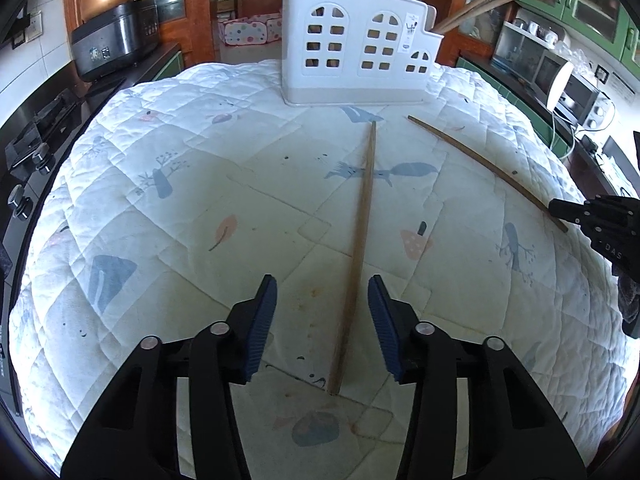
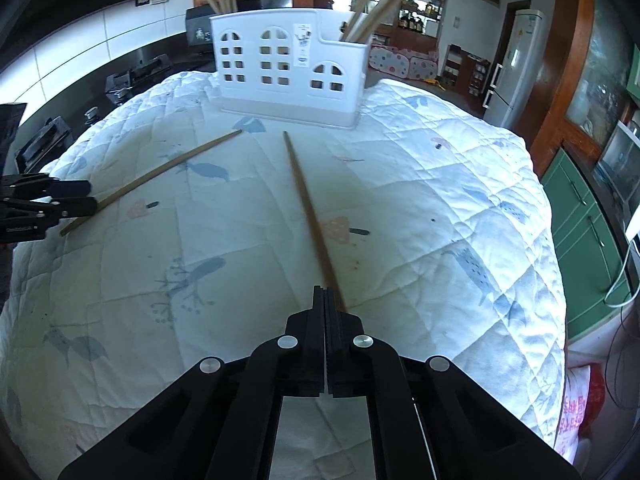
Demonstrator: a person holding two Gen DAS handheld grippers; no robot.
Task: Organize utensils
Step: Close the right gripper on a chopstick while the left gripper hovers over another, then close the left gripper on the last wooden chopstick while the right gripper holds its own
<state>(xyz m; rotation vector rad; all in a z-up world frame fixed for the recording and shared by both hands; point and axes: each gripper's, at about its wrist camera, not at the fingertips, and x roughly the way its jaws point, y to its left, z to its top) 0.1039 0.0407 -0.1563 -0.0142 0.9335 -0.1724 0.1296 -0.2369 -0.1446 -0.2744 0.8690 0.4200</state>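
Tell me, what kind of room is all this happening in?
Most likely a home kitchen. A gas stove with knobs lines one wall, a toaster oven sits on a green-cabinet counter, and a white refrigerator stands by the doorway. The quilted cloth covers a table.

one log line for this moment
left gripper: open, straddling chopstick | right gripper: shut on second chopstick | holder: upright
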